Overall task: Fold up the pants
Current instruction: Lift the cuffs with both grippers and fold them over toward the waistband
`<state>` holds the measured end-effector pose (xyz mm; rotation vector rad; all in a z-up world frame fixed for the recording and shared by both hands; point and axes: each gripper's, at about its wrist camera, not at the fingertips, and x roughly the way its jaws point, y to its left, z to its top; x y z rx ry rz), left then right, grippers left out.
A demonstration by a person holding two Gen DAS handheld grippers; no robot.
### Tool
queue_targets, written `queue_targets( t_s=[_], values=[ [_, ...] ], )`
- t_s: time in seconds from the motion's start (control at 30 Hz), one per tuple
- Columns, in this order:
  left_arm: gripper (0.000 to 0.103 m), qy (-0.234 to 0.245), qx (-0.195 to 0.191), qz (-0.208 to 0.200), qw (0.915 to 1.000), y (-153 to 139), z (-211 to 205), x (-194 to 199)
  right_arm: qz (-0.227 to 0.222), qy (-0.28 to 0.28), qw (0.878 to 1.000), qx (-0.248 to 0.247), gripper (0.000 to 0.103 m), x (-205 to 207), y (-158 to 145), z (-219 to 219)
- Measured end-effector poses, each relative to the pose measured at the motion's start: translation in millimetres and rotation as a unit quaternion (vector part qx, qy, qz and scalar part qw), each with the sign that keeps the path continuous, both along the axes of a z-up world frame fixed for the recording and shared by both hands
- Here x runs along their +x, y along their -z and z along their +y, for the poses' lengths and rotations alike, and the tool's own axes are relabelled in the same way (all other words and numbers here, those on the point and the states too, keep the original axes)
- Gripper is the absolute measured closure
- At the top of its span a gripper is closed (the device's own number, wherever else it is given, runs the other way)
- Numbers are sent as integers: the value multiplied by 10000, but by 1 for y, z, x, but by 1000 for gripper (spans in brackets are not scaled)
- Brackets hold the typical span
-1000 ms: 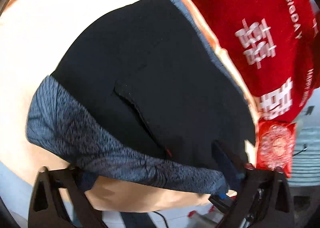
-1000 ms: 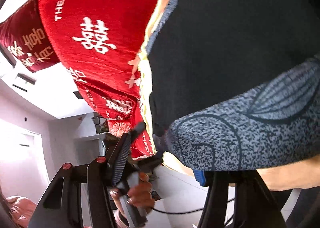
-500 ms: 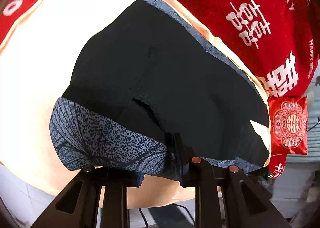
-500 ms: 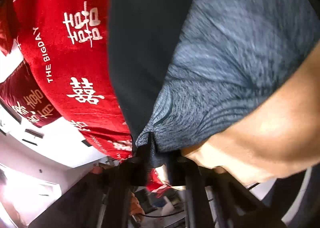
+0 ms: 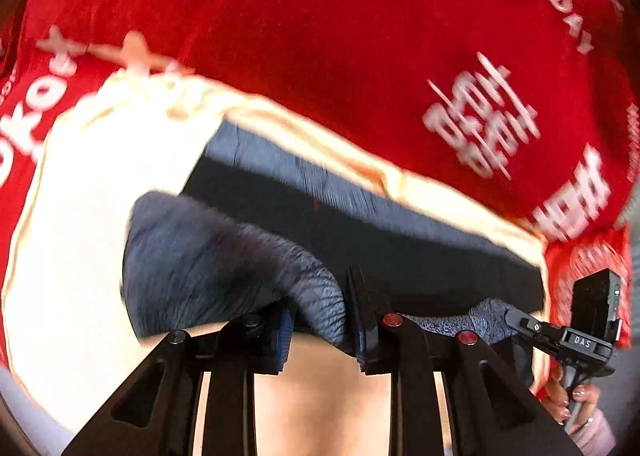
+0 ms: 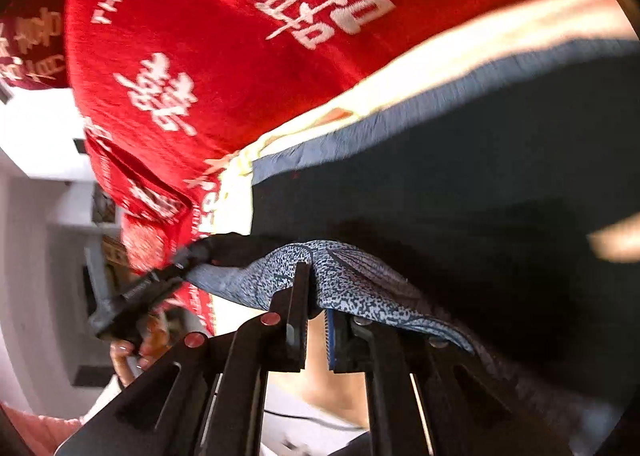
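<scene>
Left tongs [image 5: 320, 324]: black two-finger gripper, at 6 o'clock in its own view. Jaws closed on the near hem; a bunch of cloth fills the gap between them.

Right tongs [image 6: 316, 320]: same make, at 6 o'clock in its own view. Jaws clamped on the same hem, cloth draped over both fingers. It also shows in the left view at 4 o'clock, gripping the hem, the person's hand behind it.

Black fabric pants with a speckled blue-grey patterned band [image 5: 400, 248]: directly ahead of both tongs, towards 12 o'clock. The near patterned edge [image 6: 352, 276] is lifted off the surface and runs from the 9 o'clock to the 3 o'clock side, across both pairs of fingers. The rest of the garment lies flat beyond, ending at a plain blue-grey far band [image 5: 304, 172] roughly parallel to the held edge. The long axis of the held hem lies crosswise to the fingers, and the two hands look about equally near it. Judged: the fold turns on carrying the held edge forward, away from the person, to meet the far band.

Cream-coloured cloth sheet [image 5: 92, 192]: under the pants, showing at 9 o'clock and beyond the far band.

Red velvety blanket with white embroidered characters [image 5: 360, 56]: farthest, filling 12 o'clock in both views.
</scene>
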<state>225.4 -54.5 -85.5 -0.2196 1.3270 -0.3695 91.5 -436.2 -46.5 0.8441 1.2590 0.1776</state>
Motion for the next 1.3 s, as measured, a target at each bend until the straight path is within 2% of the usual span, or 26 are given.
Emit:
queue_targets(
  t_s=[0.17, 0.27, 0.33, 0.4, 0.43, 0.47, 0.5, 0.53, 0.6, 0.63, 0.67, 0.73, 0.77, 0.83, 0.9, 0.93, 0.97, 1.0, 1.1, 1.17, 1.23, 1.3],
  values=[
    [76, -118, 592, -160, 9981, 55, -29, 50, 377, -437, 9977, -347, 93, 81, 50, -21],
    [68, -295, 792, 11, 9964, 90, -35, 66, 589, -572, 9954, -502, 93, 113, 84, -30],
    [68, -411, 906, 64, 9950, 96, -36, 71, 782, -678, 9927, -620, 93, 126, 105, -35],
    [65, -398, 1057, 23, 9936, 86, -38, 69, 795, -599, 9939, -483, 92, 130, 106, -38],
    [47, -374, 1211, -106, 9919, 75, -39, 65, 822, -605, 9940, -399, 82, 129, 103, -39],
    [29, -403, 1406, -323, 9887, 61, -37, 60, 750, -613, 9947, -346, 56, 127, 97, -38],
    [26, -426, 1463, -461, 9873, 51, -35, 56, 670, -623, 9953, -325, 40, 123, 89, -37],
    [26, -431, 1454, -583, 9867, 39, -32, 51, 530, -633, 9960, -336, 20, 120, 75, -36],
    [26, -399, 1553, -571, 9854, 30, -33, 48, 293, -664, 9963, -459, 20, 113, 53, -36],
    [26, -307, 1645, -531, 9845, 33, -36, 45, 142, -749, 9954, -573, 24, 107, 40, -33],
    [26, -222, 1709, -469, 9839, 40, -40, 45, 80, -799, 9947, -642, 38, 105, 34, -28],
    [26, -137, 1838, -310, 9824, 60, -52, 47, 192, -992, 9905, -938, 58, 104, 34, -19],
    [26, -115, 1857, -257, 9822, 72, -60, 49, 278, -1062, 9883, -1056, 59, 106, 39, -16],
    [26, -124, 2087, -182, 9777, 96, -71, 50, 547, -1223, 9803, -1448, 59, 110, 60, -11],
    [13, 1, 2327, -404, 9717, 111, -85, 49, 556, -1348, 9736, -1755, 60, 111, 75, -18],
    [10, 132, 2480, -563, 9670, 115, -93, 47, 500, -1425, 9704, -1885, 60, 114, 81, -19],
    [10, 248, 2648, -598, 9621, 117, -100, 45, 454, -1420, 9715, -1842, 60, 114, 84, -21],
    [10, 310, 2679, -580, 9612, 115, -104, 44, 434, -1348, 9740, -1769, 60, 114, 83, -25],
    [10, 325, 2477, -340, 9677, 101, -107, 34, 271, -1320, 9809, -1405, 59, 106, 61, -29],
    [10, 403, 2418, -373, 9688, 85, -111, 19, 131, -1309, 9835, -1245, 47, 95, 46, -33],
    [10, 558, 2358, -354, 9696, 71, -119, -1, 58, -1171, 9856, -1220, 42, 72, 27, -41],
    [10, 714, 2299, -303, 9701, 58, -125, -19, 115, -937, 9893, -1114, 42, 42, 14, -51]
  ],
)
